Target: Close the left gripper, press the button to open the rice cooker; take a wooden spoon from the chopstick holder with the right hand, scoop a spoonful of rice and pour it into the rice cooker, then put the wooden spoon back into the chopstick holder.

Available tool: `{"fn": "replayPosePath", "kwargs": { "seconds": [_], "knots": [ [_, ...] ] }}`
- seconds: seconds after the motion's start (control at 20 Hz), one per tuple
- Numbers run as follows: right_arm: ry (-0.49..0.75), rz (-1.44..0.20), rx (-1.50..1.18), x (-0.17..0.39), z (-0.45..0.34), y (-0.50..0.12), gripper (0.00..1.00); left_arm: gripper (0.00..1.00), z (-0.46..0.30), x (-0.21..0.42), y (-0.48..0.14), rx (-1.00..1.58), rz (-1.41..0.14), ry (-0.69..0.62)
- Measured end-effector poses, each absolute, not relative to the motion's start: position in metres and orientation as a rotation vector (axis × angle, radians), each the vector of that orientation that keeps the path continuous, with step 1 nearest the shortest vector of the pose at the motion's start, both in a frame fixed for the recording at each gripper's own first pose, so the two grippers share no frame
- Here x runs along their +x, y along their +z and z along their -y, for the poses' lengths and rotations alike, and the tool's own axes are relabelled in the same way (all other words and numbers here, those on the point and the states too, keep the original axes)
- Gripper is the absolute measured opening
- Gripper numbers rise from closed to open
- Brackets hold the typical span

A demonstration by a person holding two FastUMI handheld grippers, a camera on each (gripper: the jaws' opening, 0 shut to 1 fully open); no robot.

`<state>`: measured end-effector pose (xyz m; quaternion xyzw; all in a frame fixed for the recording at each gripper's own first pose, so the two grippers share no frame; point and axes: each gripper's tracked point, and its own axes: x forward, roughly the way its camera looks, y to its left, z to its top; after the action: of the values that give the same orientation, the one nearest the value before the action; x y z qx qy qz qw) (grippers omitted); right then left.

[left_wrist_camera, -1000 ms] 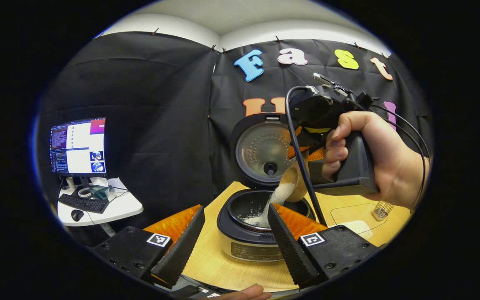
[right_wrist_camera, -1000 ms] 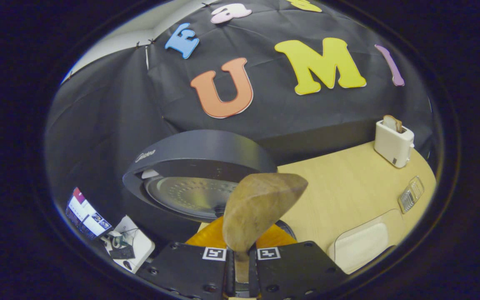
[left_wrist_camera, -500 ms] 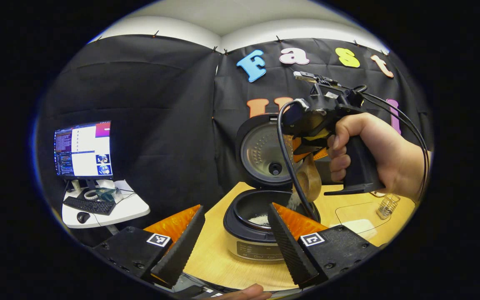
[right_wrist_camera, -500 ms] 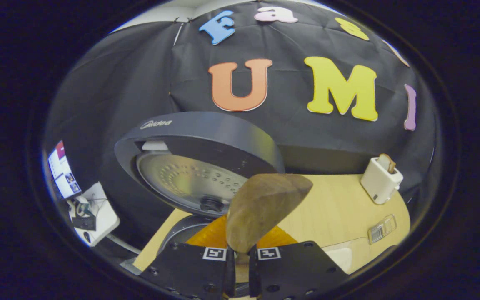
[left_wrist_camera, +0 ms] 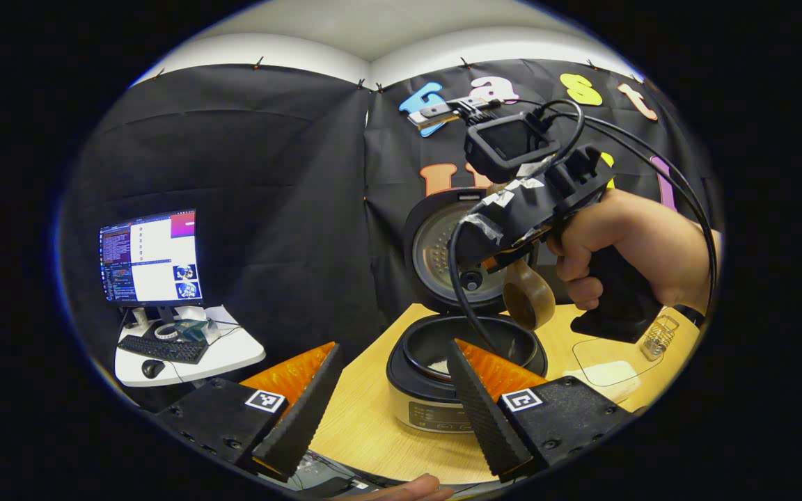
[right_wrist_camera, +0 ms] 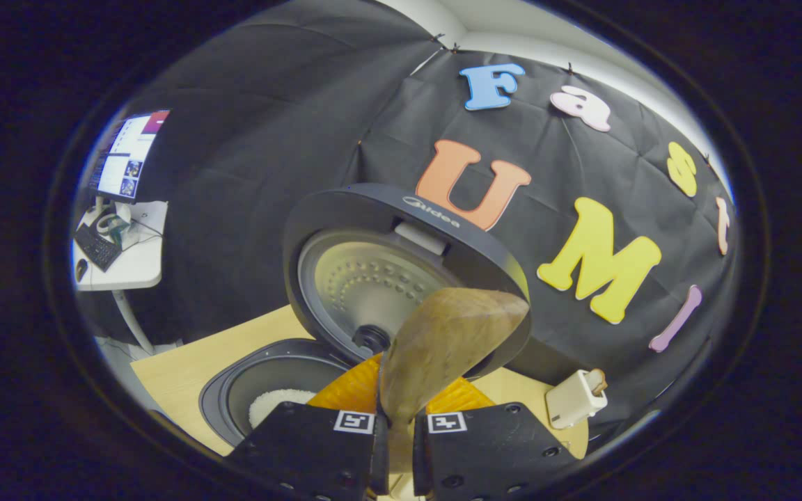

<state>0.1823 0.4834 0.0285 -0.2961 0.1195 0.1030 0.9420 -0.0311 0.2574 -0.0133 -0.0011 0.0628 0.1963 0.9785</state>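
The dark rice cooker [left_wrist_camera: 443, 390] stands on the wooden table with its lid [left_wrist_camera: 443, 254] raised; white rice lies in its pot [right_wrist_camera: 272, 403]. In the left gripper view, a hand holds my right gripper [left_wrist_camera: 505, 261] above the pot, with the wooden spoon [left_wrist_camera: 528, 300] hanging from it, bowl empty. In the right gripper view, my right gripper [right_wrist_camera: 394, 445] is shut on the wooden spoon [right_wrist_camera: 443, 348] by its handle, the bowl's back facing the camera. My left gripper [left_wrist_camera: 390, 390] hangs open in front of the cooker, holding nothing. A wire chopstick holder [left_wrist_camera: 655, 335] stands at the right.
A white toaster [right_wrist_camera: 575, 398] with bread stands at the table's back right. A pale mat [left_wrist_camera: 606, 355] lies right of the cooker. Off the table to the left, a small desk [left_wrist_camera: 185, 351] carries a monitor [left_wrist_camera: 150, 256], keyboard and mouse.
The rice has finished pouring into the pot. My right gripper has risen and rolled upright with the emptied spoon. My left gripper stays open and has hardly moved.
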Motion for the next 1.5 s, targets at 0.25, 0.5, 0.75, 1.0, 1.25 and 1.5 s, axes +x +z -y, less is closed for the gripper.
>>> {"fn": "replayPosePath", "kwargs": {
  "seconds": [0.25, 0.5, 0.75, 1.0, 1.25, 1.5],
  "knots": [
    [0.178, -0.203, -0.607, 0.177, -0.474, 0.045, 0.13, 0.97, -0.257, -0.031, -0.012, 0.004, -0.124, 0.404],
    [0.168, -0.278, -0.490, 0.179, -0.433, 0.049, 0.13, 0.97, -0.241, -0.026, -0.001, 0.018, -0.099, 0.379],
    [0.121, -0.326, -0.389, 0.186, -0.372, 0.056, 0.13, 0.97, -0.215, -0.023, 0.007, 0.030, -0.072, 0.331],
    [0.044, -0.345, -0.336, 0.200, -0.299, 0.064, 0.13, 0.97, -0.192, -0.019, 0.011, 0.056, -0.059, 0.281],
    [-0.056, -0.354, -0.281, 0.212, -0.214, 0.068, 0.13, 0.96, -0.171, -0.016, 0.016, 0.074, -0.039, 0.217],
    [-0.138, -0.381, -0.230, 0.219, -0.137, 0.059, 0.13, 0.99, -0.170, -0.015, 0.014, 0.080, -0.047, 0.230]
  ]
}}
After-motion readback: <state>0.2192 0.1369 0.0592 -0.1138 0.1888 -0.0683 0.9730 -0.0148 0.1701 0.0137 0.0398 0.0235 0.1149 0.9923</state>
